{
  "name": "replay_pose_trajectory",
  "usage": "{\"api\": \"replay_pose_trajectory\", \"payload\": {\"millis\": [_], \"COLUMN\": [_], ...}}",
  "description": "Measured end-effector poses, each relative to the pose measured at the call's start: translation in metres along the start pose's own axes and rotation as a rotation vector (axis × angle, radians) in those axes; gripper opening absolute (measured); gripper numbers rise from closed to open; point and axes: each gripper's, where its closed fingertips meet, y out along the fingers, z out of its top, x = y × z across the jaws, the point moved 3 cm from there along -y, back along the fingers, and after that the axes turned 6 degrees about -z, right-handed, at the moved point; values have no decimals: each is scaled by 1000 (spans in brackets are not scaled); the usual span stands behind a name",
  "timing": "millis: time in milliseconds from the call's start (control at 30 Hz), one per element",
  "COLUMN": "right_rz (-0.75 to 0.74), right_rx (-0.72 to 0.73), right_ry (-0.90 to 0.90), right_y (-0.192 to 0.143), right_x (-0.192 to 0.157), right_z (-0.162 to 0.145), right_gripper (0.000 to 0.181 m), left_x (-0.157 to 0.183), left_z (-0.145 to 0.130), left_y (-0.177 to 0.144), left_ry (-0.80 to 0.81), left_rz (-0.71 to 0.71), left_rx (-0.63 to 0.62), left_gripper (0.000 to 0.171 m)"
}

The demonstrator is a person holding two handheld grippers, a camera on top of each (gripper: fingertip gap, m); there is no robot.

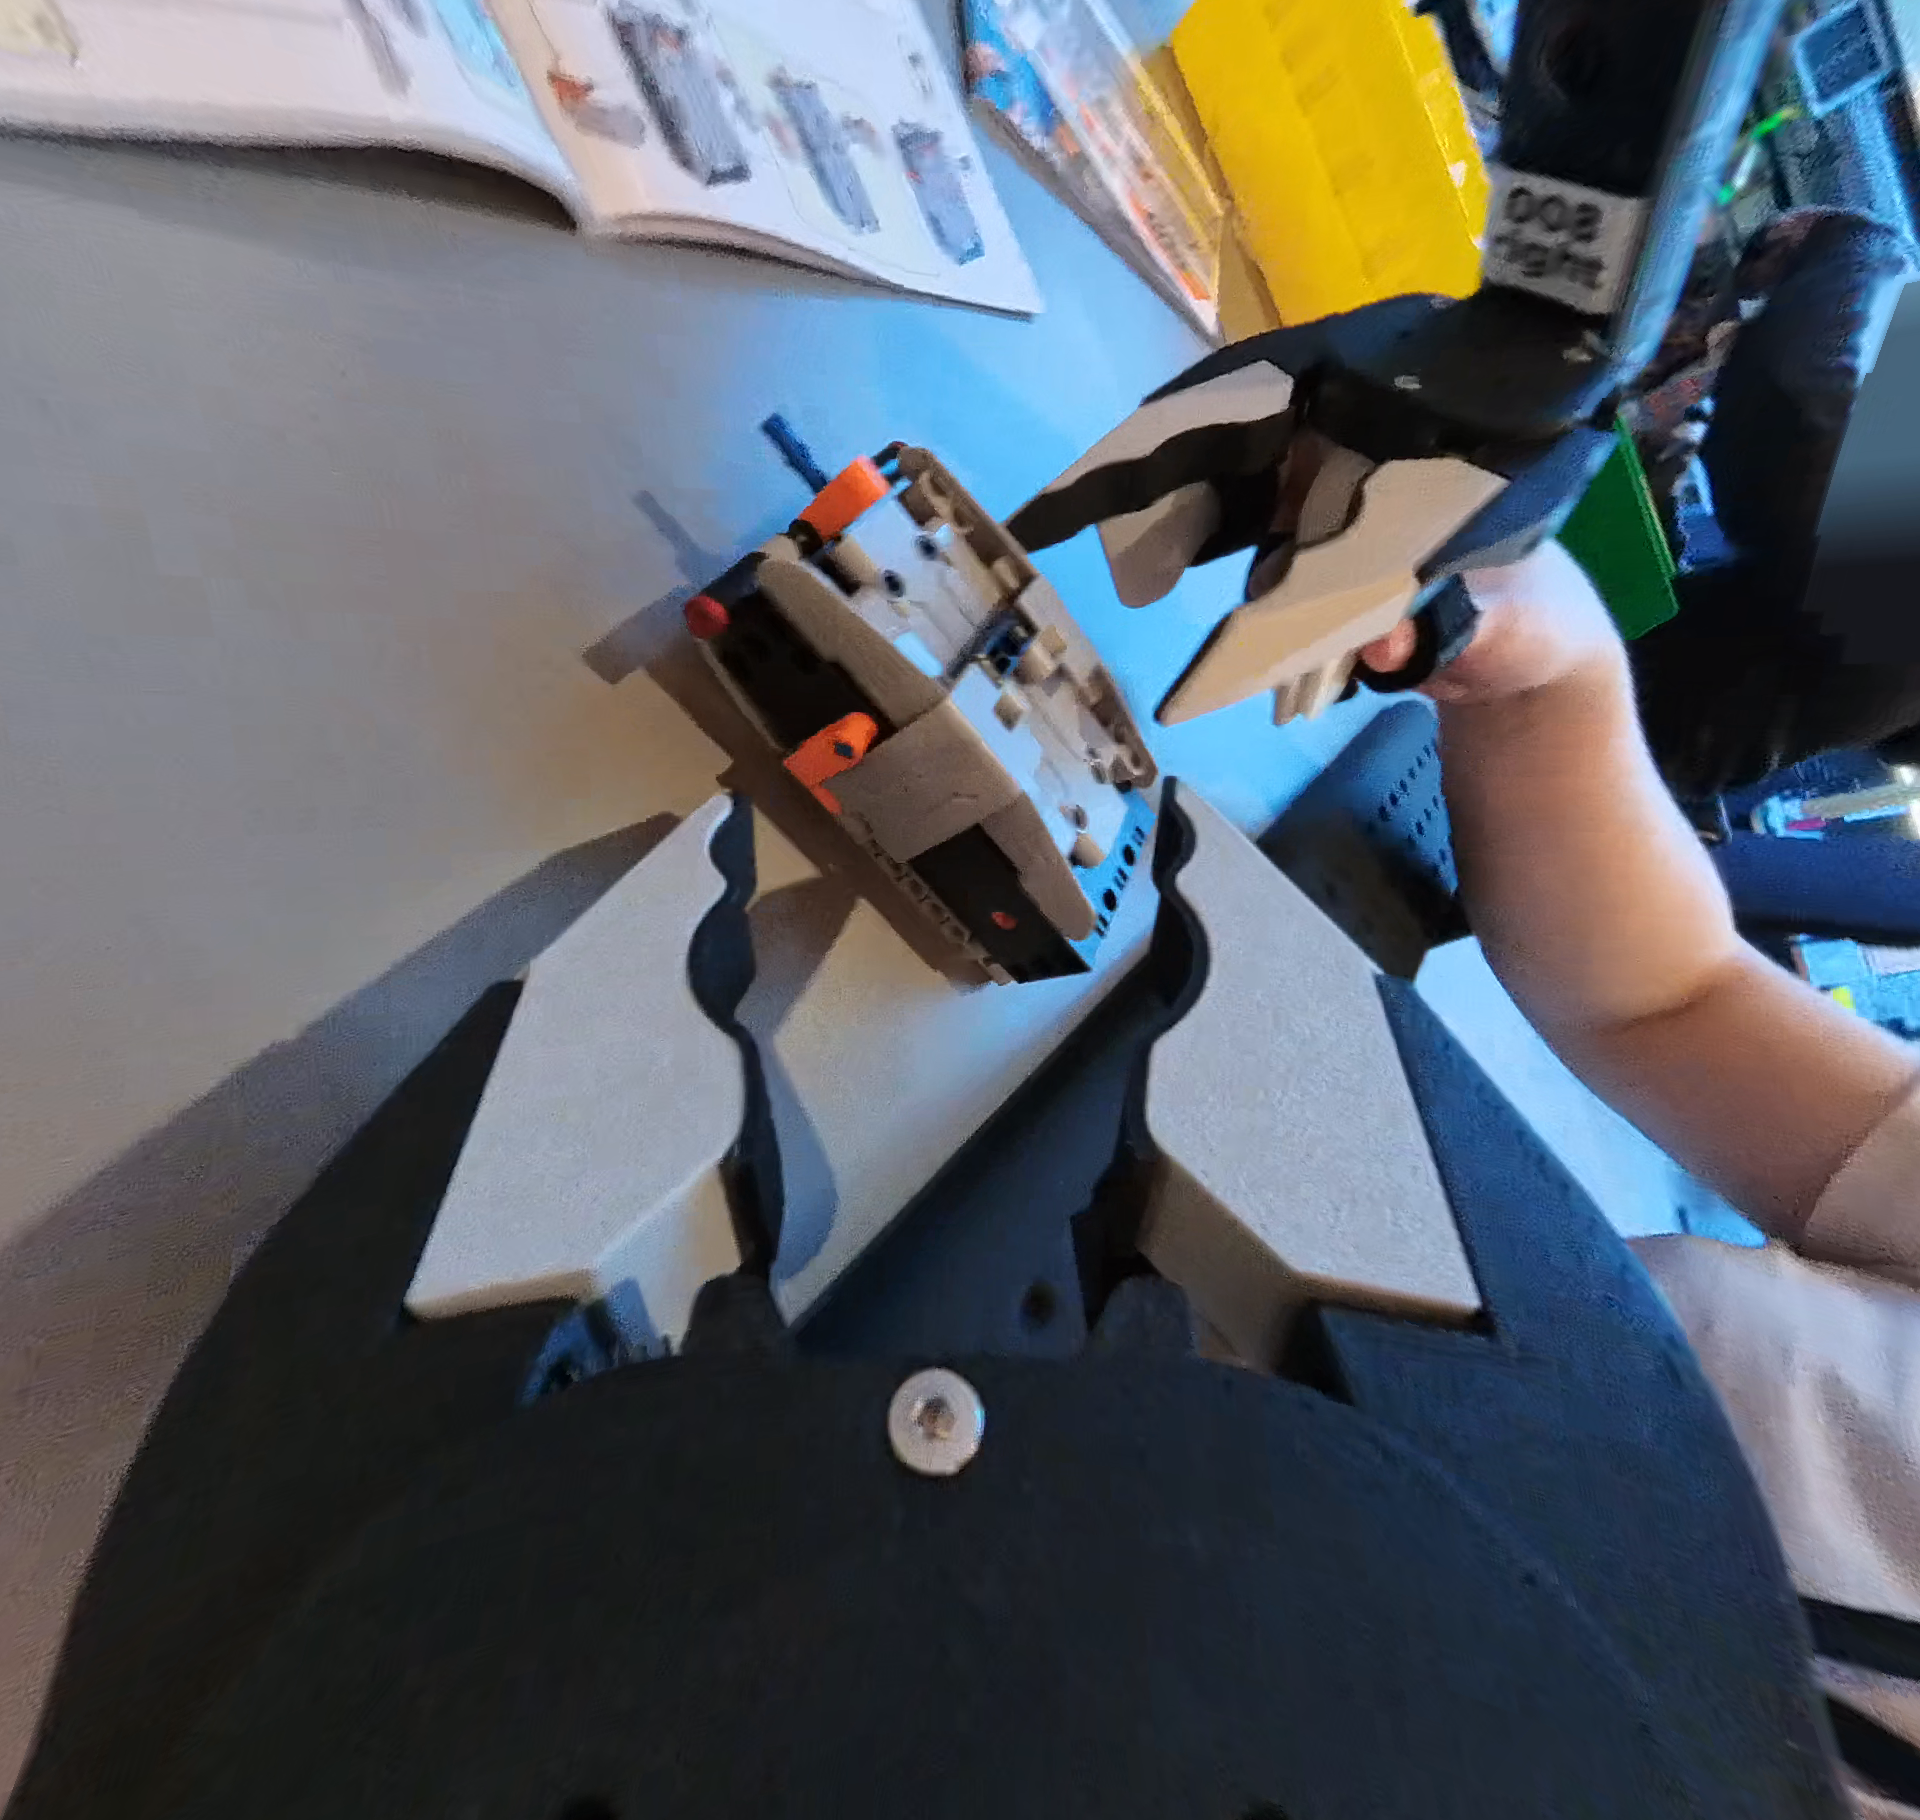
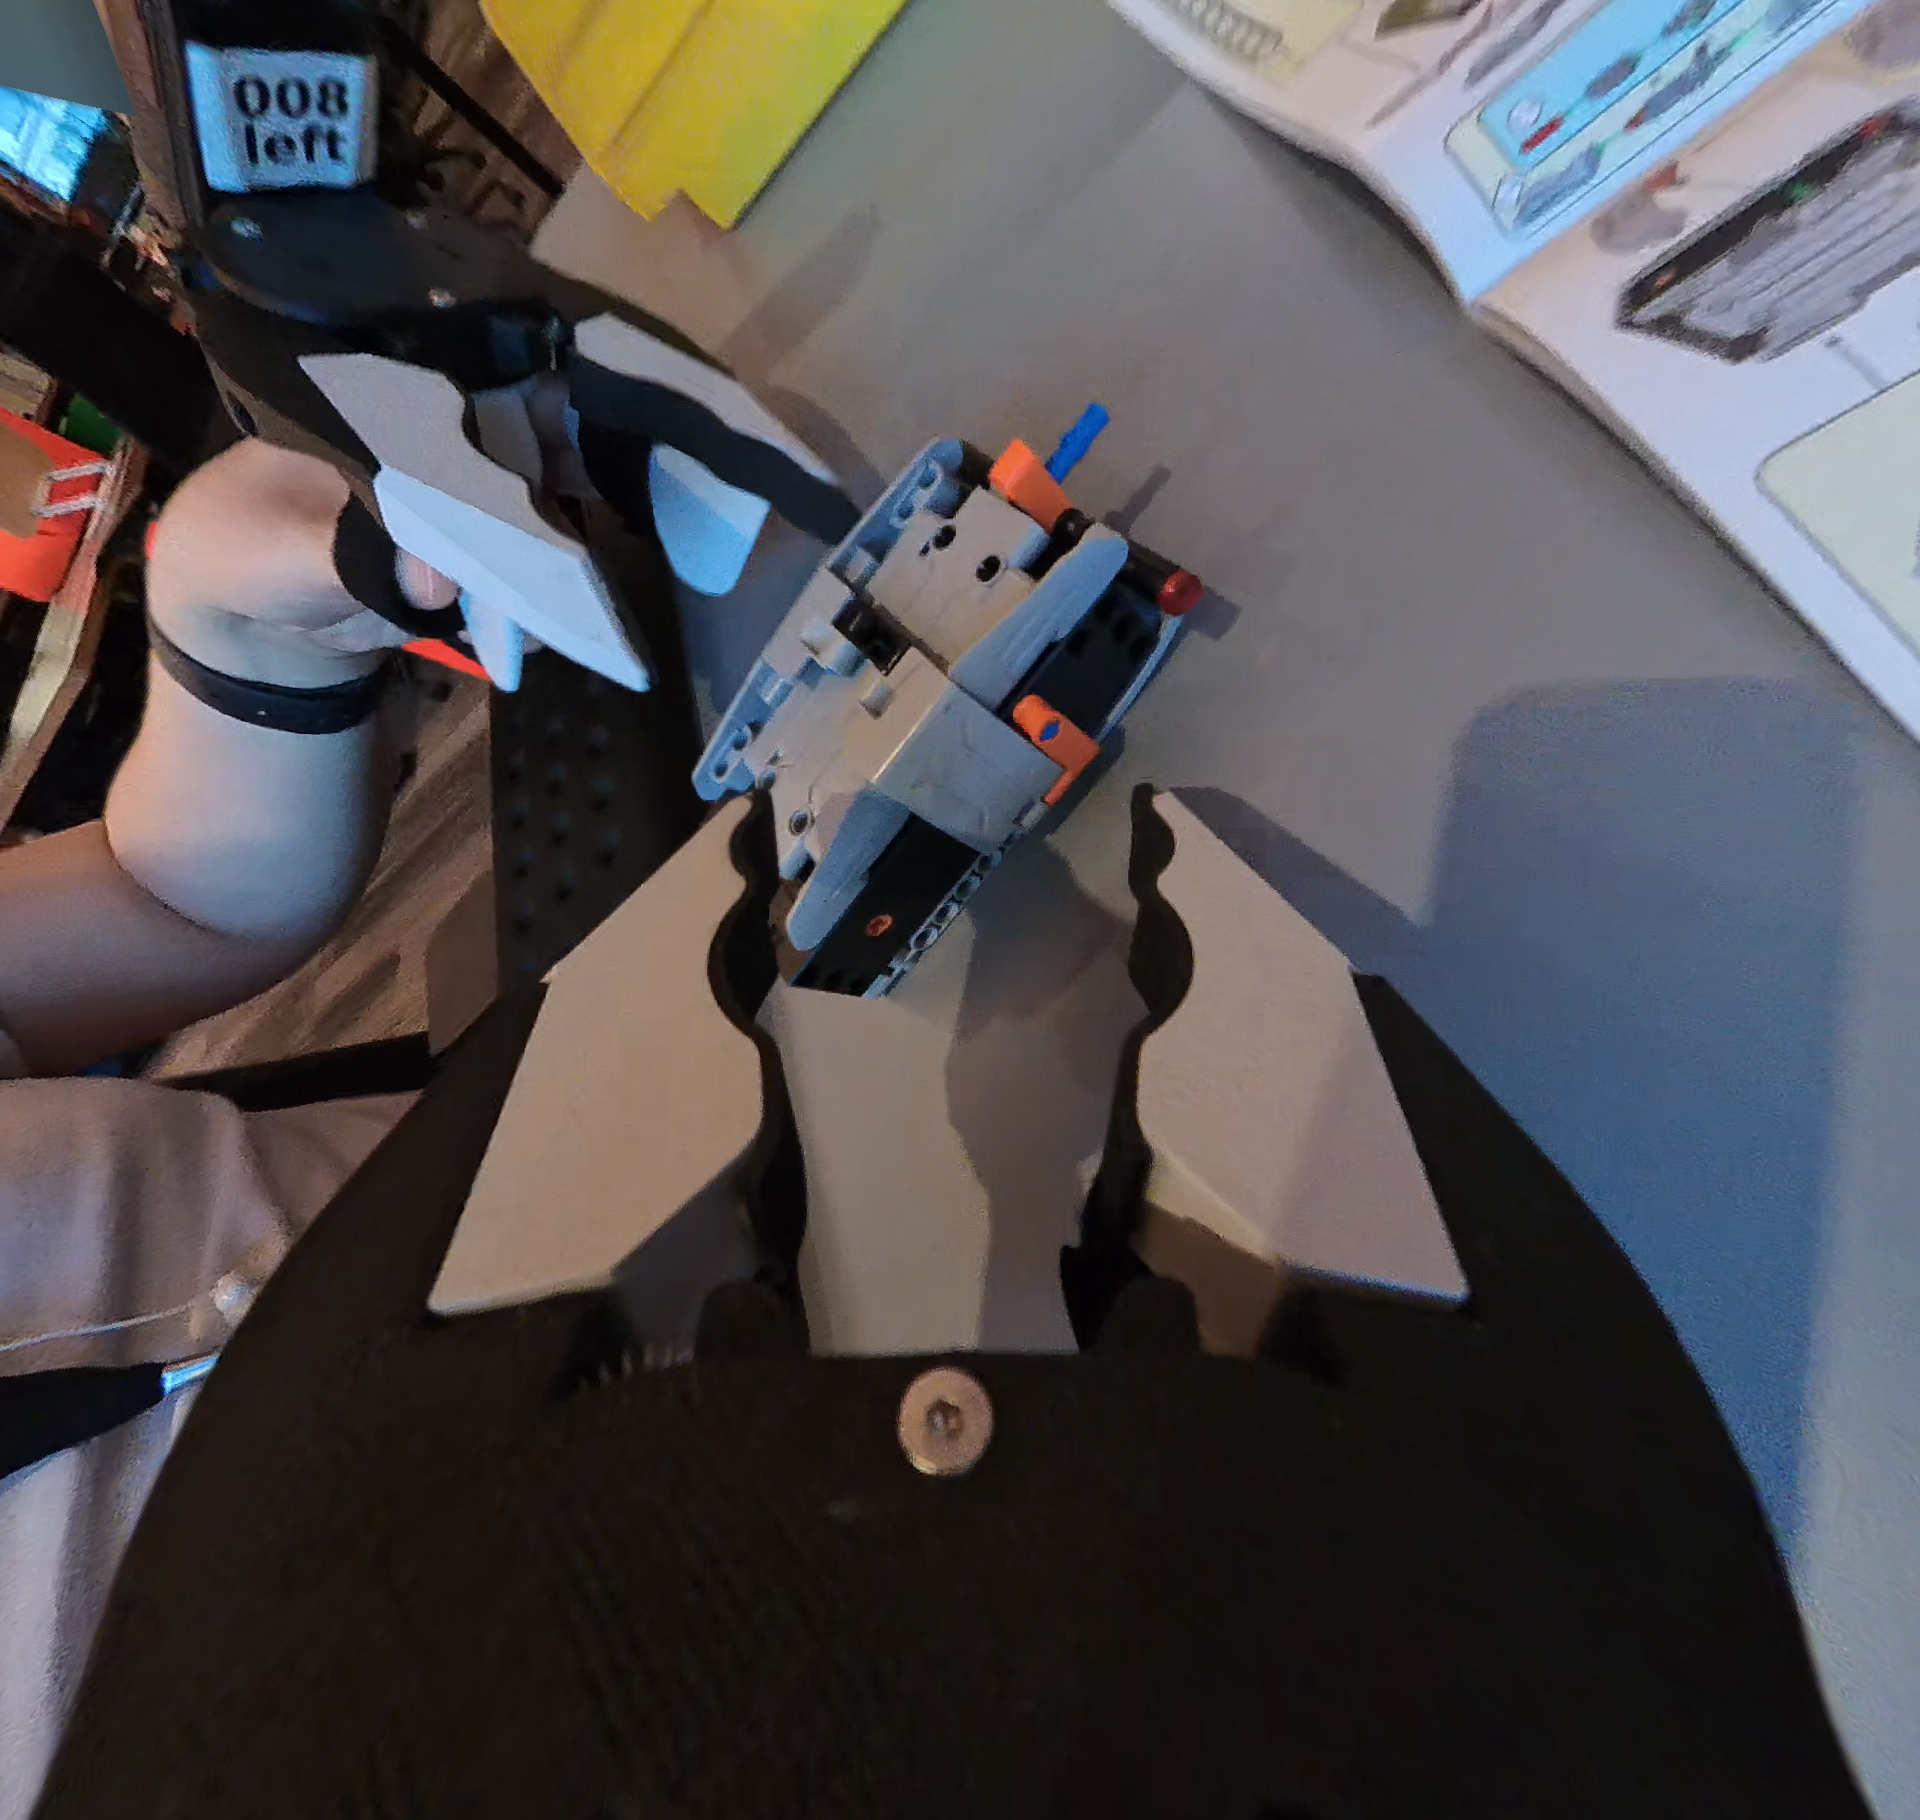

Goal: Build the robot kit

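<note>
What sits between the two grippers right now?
The brick-built model lies on the grey table between left gripper and right gripper; both wrist views show it.

Each wrist view looks down along its own gripper, close over the desk (image 1: pixel 260 575); both face the same brick model (image 1: pixel 914 721) from opposite sides.
</note>
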Motion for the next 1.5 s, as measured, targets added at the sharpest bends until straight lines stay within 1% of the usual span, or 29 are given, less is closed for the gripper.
{"api": "replay_pose_trajectory", "payload": {"millis": [33,100,133,167,200,267,367,433,467,500,600,667,700,800,900,1100,1233,1400,1500], "right_rz": [-9,-46,-43,-25,10,35,32,-3,-29,-63,-219,-315,-343,-379,-414,-434,-439,-401,-390], "right_rx": [-31,-62,-61,-59,-60,-57,-15,50,84,123,278,358,368,394,419,431,434,430,436], "right_ry": [-7,-24,-24,-10,8,44,14,-77,-140,-223,-551,-704,-748,-864,-961,-1033,-1023,-990,-968], "right_y": [3,9,11,12,14,16,16,17,19,22,40,53,60,73,78,78,77,79,79], "right_x": [0,2,1,-1,-4,-4,-5,-6,-7,-7,-9,-11,-12,-18,-22,-21,-20,-22,-23], "right_z": [-3,-6,-5,-4,-4,-5,-2,10,19,29,64,81,86,93,92,84,84,82,82], "right_gripper": [67,66,65,61,50,50,49,49,48,48,48,45,44,44,44,46,46,54,55], "left_x": [-4,-7,-6,-5,-5,-7,-7,-7,-8,-10,-25,-38,-43,-51,-55,-53,-53,-52,-53], "left_z": [0,-2,-5,-6,-7,-6,-2,8,16,24,49,58,61,60,57,52,53,52,52], "left_y": [2,8,12,16,19,20,17,11,6,-1,-23,-35,-41,-54,-59,-56,-54,-55,-53], "left_ry": [-8,-11,-14,-12,-9,26,84,193,278,381,684,789,820,867,923,996,985,944,917], "left_rz": [20,29,19,11,13,41,58,105,142,188,367,468,503,576,624,690,698,655,629], "left_rx": [-4,-21,-39,-50,-58,-70,-67,-33,-13,9,56,69,76,81,111,114,117,154,167], "left_gripper": [78,74,73,68,62,54,54,53,53,53,52,51,51,50,50,50,50,50,54]}}
